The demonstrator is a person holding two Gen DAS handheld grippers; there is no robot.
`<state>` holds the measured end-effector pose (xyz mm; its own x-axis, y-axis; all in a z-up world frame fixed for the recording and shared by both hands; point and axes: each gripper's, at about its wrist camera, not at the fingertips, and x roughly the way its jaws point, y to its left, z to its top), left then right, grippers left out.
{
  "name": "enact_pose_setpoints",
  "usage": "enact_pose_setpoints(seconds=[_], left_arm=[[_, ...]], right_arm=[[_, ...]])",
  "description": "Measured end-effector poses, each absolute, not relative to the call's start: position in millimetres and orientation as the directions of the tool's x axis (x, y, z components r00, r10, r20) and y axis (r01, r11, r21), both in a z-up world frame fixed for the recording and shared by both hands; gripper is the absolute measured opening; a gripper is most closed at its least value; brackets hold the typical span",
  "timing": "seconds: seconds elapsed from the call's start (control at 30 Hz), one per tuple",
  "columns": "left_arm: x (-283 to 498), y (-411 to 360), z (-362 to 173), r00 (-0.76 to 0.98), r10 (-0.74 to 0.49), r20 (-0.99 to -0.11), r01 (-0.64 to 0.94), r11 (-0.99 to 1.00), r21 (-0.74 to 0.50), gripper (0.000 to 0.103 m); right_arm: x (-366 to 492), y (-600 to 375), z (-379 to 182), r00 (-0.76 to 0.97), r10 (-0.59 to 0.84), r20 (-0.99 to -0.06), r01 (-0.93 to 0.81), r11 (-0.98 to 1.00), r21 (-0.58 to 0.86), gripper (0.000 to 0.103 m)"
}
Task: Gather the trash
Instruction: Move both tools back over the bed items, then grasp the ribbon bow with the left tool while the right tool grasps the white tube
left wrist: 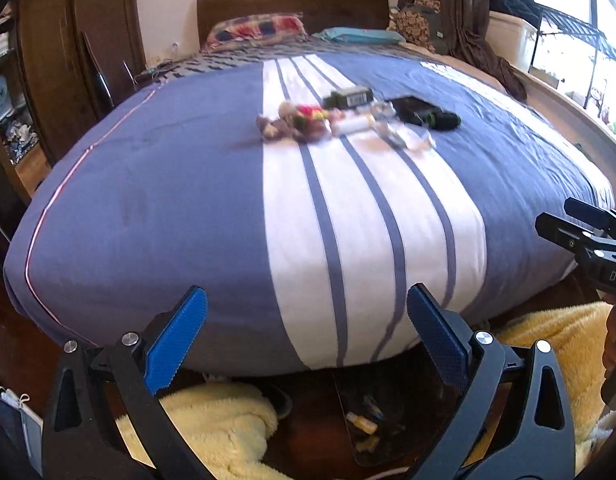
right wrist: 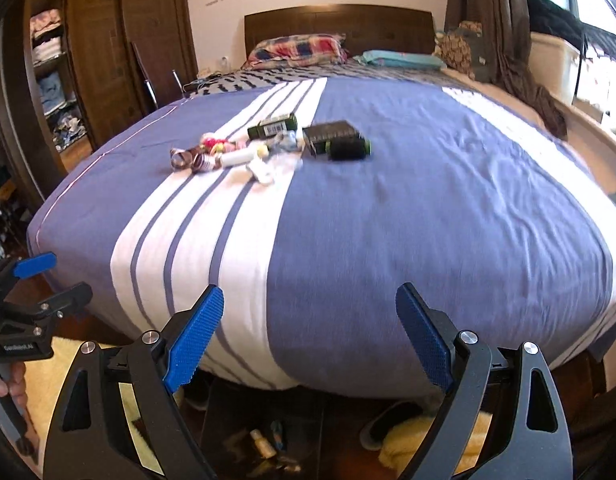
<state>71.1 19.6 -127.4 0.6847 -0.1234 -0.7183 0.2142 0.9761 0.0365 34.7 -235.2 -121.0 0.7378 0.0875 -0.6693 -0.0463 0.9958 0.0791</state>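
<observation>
Both the left gripper (left wrist: 307, 332) and right gripper (right wrist: 310, 328) are held wide, empty; the trash pile (right wrist: 236, 152) at 12 o'clock is awaited.

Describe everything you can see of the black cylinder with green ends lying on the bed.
The black cylinder lies on its side on the blue part of the striped bedspread, at the right end of the trash cluster. Its body looks dark and ribbed or bristly, with bright green rims at both ends. It rests against a flat dark box behind it. Blur hides finer detail. Neither hand-held gripper touches it.
</observation>
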Motion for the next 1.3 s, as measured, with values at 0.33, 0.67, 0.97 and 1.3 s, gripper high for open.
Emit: enact_pose_setpoints(seconds=[0.33,0.67,0.97,1.3], left_arm=[[98,25,-112,0.717,-0.101,-0.690,0.185,0.982,0.048,0.095],[137,36,-115,0.715,-0.088,-0.693,0.157,0.987,0.037,0.095],[167,36,-126,0.695,-0.091,-0.713,0.166,0.986,0.036,0.095],[201,29,-136,0.681,-0.105,-0.725,0.178,0.984,0.024,0.095]], right_arm=[[65,-229,-111,0.750,0.097,-0.655,-0.060,0.995,0.079,0.090],[103,-218,-114,0.746,0.143,-0.650,-0.085,0.989,0.120,0.092],[170,-201,-142,0.686,0.219,-0.694,-0.140,0.976,0.169,0.052],[196,-199,-146,0.682,0.258,-0.684,-0.154,0.965,0.211,0.009]])
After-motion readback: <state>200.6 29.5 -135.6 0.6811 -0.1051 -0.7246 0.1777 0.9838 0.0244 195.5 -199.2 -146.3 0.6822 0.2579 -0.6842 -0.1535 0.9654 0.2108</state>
